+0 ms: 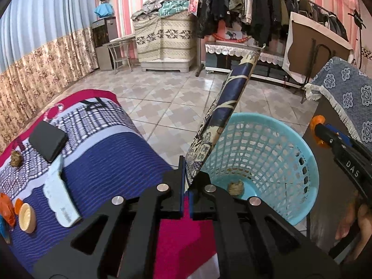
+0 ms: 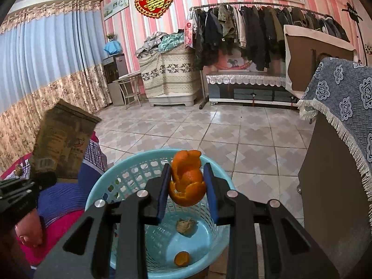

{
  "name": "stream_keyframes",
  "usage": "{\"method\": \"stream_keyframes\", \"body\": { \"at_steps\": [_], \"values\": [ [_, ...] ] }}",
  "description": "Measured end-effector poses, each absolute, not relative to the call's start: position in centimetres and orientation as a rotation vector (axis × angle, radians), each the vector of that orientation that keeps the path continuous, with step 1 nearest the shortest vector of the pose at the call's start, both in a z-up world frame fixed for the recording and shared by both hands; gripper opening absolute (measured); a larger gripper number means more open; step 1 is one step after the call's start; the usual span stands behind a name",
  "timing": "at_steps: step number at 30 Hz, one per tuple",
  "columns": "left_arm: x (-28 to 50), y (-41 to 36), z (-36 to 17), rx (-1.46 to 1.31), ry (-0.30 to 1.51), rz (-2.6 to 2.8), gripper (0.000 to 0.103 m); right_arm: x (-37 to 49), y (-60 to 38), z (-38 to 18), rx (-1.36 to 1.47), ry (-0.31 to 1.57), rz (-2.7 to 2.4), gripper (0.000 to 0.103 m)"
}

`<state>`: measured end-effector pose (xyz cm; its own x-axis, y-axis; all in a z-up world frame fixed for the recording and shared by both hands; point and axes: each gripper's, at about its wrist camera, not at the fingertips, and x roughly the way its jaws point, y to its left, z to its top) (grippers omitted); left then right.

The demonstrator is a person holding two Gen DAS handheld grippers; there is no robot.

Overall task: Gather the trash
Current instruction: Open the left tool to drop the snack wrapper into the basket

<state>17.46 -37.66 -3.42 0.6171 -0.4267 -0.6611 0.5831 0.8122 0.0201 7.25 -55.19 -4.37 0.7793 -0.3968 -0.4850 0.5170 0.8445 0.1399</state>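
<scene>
My left gripper (image 1: 186,165) is shut on the bottom edge of a flat blue-and-cream printed wrapper (image 1: 230,102), which stands up tilted to the right, beside the rim of a light-blue plastic basket (image 1: 300,153). In the right wrist view the wrapper (image 2: 62,144) shows its brownish side at the left. My right gripper (image 2: 187,167) is shut on a curled orange peel (image 2: 188,181) held over the basket (image 2: 102,186). A brown crumpled ball (image 2: 184,225) and a small piece of peel (image 2: 182,258) lie on the basket's bottom. The right gripper (image 1: 319,127) also appears at the right of the left wrist view.
A cloth-covered table (image 1: 111,162) at the left carries a black box (image 1: 47,140), a white flat object (image 1: 60,200), a wooden lid (image 1: 26,217), a brown clump (image 1: 15,159) and an orange bag (image 1: 7,211). A dark cabinet with a blue fringed cloth (image 2: 344,97) stands right of the basket. Tiled floor lies beyond.
</scene>
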Motion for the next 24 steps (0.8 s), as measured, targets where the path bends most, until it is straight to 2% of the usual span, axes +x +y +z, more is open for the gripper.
{"method": "stream_keyframes", "body": {
  "at_steps": [18,19,21,24],
  "values": [
    [17.5,-44.4,-6.4,0.314,0.747,-0.651,0.004,6.6,-56.6,-4.7,0.332,0.449,-0.531,0.029],
    [17.5,-44.4,-6.6,0.319,0.749,-0.647,0.006,6.6,-56.6,-4.6,0.332,0.45,-0.531,0.029],
    [17.6,-44.3,-6.8,0.321,0.752,-0.637,0.031,6.6,-56.6,-4.6,0.332,0.45,-0.532,0.029],
    [17.8,-43.6,-6.4,0.304,0.745,-0.619,0.046,6.6,-56.7,-4.6,0.33,0.45,-0.531,0.029]
  ]
}}
